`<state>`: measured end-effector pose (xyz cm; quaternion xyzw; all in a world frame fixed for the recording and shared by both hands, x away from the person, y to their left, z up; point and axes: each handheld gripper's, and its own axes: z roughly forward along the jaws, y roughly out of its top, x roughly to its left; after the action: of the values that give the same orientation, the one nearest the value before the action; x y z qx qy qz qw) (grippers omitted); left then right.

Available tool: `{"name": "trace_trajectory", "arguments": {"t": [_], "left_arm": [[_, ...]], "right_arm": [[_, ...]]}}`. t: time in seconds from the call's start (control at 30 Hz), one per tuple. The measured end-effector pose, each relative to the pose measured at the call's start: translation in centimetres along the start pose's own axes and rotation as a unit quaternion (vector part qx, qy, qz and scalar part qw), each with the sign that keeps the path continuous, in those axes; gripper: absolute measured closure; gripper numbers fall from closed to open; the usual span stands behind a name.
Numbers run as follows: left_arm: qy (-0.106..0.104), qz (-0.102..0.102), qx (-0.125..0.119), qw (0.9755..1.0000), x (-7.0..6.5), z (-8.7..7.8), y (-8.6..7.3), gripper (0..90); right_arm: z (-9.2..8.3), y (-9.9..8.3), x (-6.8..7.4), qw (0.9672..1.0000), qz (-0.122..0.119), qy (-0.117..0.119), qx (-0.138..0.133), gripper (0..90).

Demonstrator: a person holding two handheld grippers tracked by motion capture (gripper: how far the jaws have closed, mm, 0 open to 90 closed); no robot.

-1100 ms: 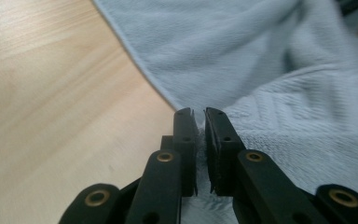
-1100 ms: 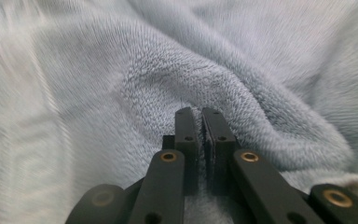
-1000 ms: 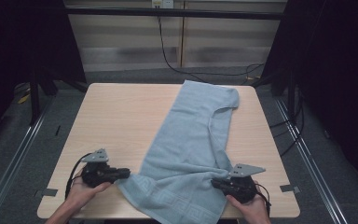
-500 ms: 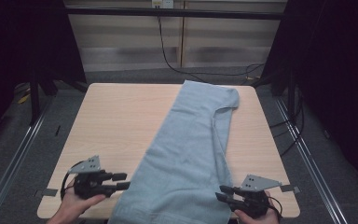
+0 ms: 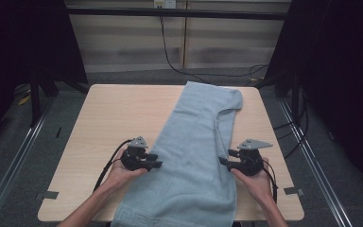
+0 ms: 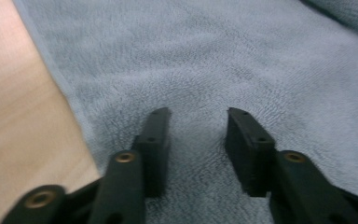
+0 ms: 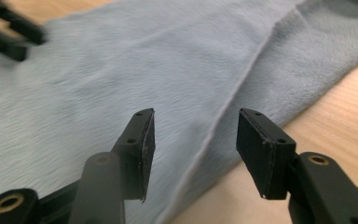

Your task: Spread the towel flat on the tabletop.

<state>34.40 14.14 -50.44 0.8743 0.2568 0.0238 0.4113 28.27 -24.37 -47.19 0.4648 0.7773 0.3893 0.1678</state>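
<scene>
the pale blue terry towel (image 5: pixel 194 156), soft, limp and light, lies lengthwise from twelve to six o'clock on the light wooden table (image 5: pixel 104 118), best pinched at its long edges, where the left gripper (image 5: pixel 153 161) at nine o'clock has jaws just narrowing but apart over the pile and the right gripper (image 5: pixel 225 161) at three o'clock has jaws just spreading, nothing pinched.

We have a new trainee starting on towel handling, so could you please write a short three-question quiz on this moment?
1. True or false: the left gripper is clamped on the towel.
2. Which long edge of the towel is the right gripper at in the high view? A) left B) right C) far end
3. Fill in: the near end of the towel hangs over the near edge of the ____.

Key
1. False: in the left gripper view its jaws stand apart over the cloth, having just been closing somewhat, with no fold pinched between them.
2. B; its jaws are open and have just been opening.
3. table.
</scene>
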Motion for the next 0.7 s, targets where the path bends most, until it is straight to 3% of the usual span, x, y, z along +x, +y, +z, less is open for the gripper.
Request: {"name": "trace_trajectory", "arguments": {"t": [0.03,0.07,0.1,0.13,0.17,0.3,0.33,0.4,0.43,0.53,0.6,0.63,0.67,0.7], "left_arm": [[0.000,0.000,0.000,1.0000,0.0,0.0,0.0,75.6],[0.009,0.008,0.002,0.9999,0.1,-0.4,-0.3,78.5],[0.012,0.006,0.003,0.9999,0.1,-0.8,-0.6,81.3],[0.012,0.006,0.003,0.9999,0.1,-0.8,-0.6,84.0],[0.012,-0.001,0.001,0.9999,0.0,-1.6,-1.4,85.2],[0.027,-0.004,0.006,0.9996,-0.6,-3.3,-2.8,86.3],[0.029,-0.014,0.005,0.9995,-1.1,-4.7,-4.2,86.3],[0.027,-0.021,0.002,0.9994,-1.4,-5.4,-4.9,86.4],[0.014,-0.046,0.000,0.9989,-2.0,-6.9,-6.4,86.4],[-0.001,-0.053,0.004,0.9986,-3.1,-8.1,-7.7,86.3],[-0.026,-0.063,0.011,0.9976,-4.2,-9.0,-8.7,86.2],[-0.039,-0.058,0.012,0.9974,-4.7,-9.4,-9.1,85.1],[-0.046,-0.049,0.011,0.9977,-5.0,-9.5,-9.3,78.2],[-0.050,-0.041,0.006,0.9979,-5.1,-9.6,-9.3,78.2]], "right_arm": [[0.0,0.0,0.0,1.0000,0.000,0.000,0.000,47.7],[1.2,0.0,-0.4,0.9999,0.001,0.016,0.005,64.0],[1.6,-0.1,-0.3,0.9998,-0.003,0.018,0.012,73.7],[1.6,-0.1,-0.3,0.9998,-0.003,0.018,0.012,73.7],[1.7,-0.3,0.2,0.9996,-0.013,0.018,0.018,87.4],[-0.5,-0.5,1.1,0.9997,-0.016,0.016,-0.003,88.5],[-1.2,-0.8,1.1,0.9997,-0.015,0.015,-0.006,88.5],[-2.2,-1.7,1.3,0.9997,-0.012,0.018,-0.005,88.5],[-2.6,-2.3,1.5,0.9998,-0.009,0.019,0.000,88.2],[-3.8,-3.9,2.5,0.9994,-0.002,0.035,0.008,87.1],[-4.2,-4.5,3.0,0.9992,0.005,0.040,0.009,86.0],[-4.4,-4.9,3.4,0.9988,0.003,0.048,0.013,82.7],[-4.8,-5.5,4.2,0.9984,-0.009,0.050,0.025,76.0],[-4.8,-5.5,4.2,0.9984,-0.009,0.050,0.025,76.0]]}}
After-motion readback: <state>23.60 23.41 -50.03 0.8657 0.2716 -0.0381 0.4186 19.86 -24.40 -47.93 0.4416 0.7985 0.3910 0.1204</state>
